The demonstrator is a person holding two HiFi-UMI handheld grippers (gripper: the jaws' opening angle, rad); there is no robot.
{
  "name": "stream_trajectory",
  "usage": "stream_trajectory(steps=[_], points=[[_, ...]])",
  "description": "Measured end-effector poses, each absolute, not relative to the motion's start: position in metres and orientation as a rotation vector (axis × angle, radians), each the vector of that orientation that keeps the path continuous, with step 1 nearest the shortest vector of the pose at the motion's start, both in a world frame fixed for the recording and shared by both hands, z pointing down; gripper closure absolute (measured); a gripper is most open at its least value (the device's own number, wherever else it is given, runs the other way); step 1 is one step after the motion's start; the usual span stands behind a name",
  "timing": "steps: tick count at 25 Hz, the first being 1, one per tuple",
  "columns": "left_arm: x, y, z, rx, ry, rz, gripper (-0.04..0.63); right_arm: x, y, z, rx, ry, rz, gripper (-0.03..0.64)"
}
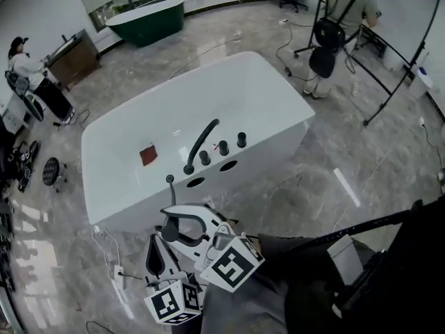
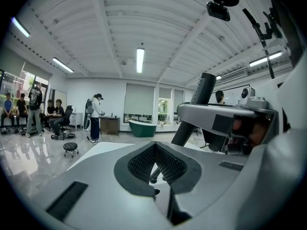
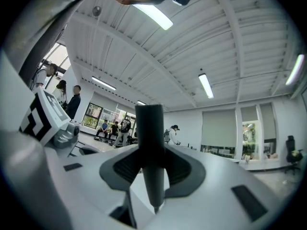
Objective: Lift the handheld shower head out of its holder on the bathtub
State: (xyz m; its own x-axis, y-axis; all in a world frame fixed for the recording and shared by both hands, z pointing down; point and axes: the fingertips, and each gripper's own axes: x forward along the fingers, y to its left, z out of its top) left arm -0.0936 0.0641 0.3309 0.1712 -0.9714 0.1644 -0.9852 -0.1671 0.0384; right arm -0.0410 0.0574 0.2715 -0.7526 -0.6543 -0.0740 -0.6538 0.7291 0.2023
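The white bathtub lies ahead, with a black curved spout, three knobs and two open holes on its near rim. The handheld shower head is a dark straight stick. It stands upright between the pads of my right gripper, which is shut on it. In the head view its tip rises above the right gripper, just short of the rim. My left gripper is below and to the left. Its pads meet at the tips with nothing between them.
A reddish square lies inside the tub. A dark green tub stands far back. A person is at the left wall and another by a black stand at the right. A small stool and floor cables are at the left.
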Motion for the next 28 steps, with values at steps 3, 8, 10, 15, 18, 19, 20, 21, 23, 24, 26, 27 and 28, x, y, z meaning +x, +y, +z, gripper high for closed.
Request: stream_trajectory(steps=[3,8,10,15,18,19,20,21,23,24,26,27,28], points=[[-0.090,0.062,0.316,2.337,-1.873,0.149,0.592,-0.042,0.057,0.257,1.134,-2.894,-0.331,0.480],[-0.092,0.069,0.303,2.375,-1.800,0.140,0.592,-0.054,0.065,0.244,1.129,-2.873,-0.300,0.480],[-0.096,0.073,0.303,2.384,-1.787,0.132,0.592,-0.059,0.068,0.243,1.133,-2.867,-0.304,0.480],[-0.088,0.079,0.303,2.390,-1.784,0.107,0.592,-0.054,0.076,0.245,1.131,-2.865,-0.316,0.480],[-0.088,0.076,0.294,2.391,-1.781,0.096,0.592,-0.053,0.073,0.235,1.131,-2.860,-0.325,0.480],[-0.093,0.076,0.295,2.392,-1.779,0.094,0.592,-0.057,0.072,0.236,1.133,-2.858,-0.327,0.480],[-0.100,0.079,0.299,2.393,-1.779,0.093,0.592,-0.064,0.075,0.239,1.135,-2.857,-0.329,0.480],[-0.105,0.086,0.304,2.393,-1.779,0.092,0.592,-0.068,0.082,0.244,1.136,-2.858,-0.329,0.480],[-0.088,0.108,0.310,2.391,-1.781,0.092,0.592,-0.049,0.103,0.250,1.138,-2.860,-0.327,0.480],[-0.059,0.116,0.308,2.394,-1.780,0.094,0.592,-0.020,0.112,0.249,1.146,-2.860,-0.327,0.480],[0.018,0.113,0.297,2.422,-1.775,0.095,0.592,0.060,0.111,0.240,1.183,-2.851,-0.332,0.480],[0.042,0.105,0.288,2.440,-1.773,0.096,0.592,0.086,0.103,0.231,1.200,-2.847,-0.344,0.480],[0.044,0.098,0.277,2.450,-1.773,0.098,0.592,0.090,0.096,0.217,1.205,-2.845,-0.368,0.480]])
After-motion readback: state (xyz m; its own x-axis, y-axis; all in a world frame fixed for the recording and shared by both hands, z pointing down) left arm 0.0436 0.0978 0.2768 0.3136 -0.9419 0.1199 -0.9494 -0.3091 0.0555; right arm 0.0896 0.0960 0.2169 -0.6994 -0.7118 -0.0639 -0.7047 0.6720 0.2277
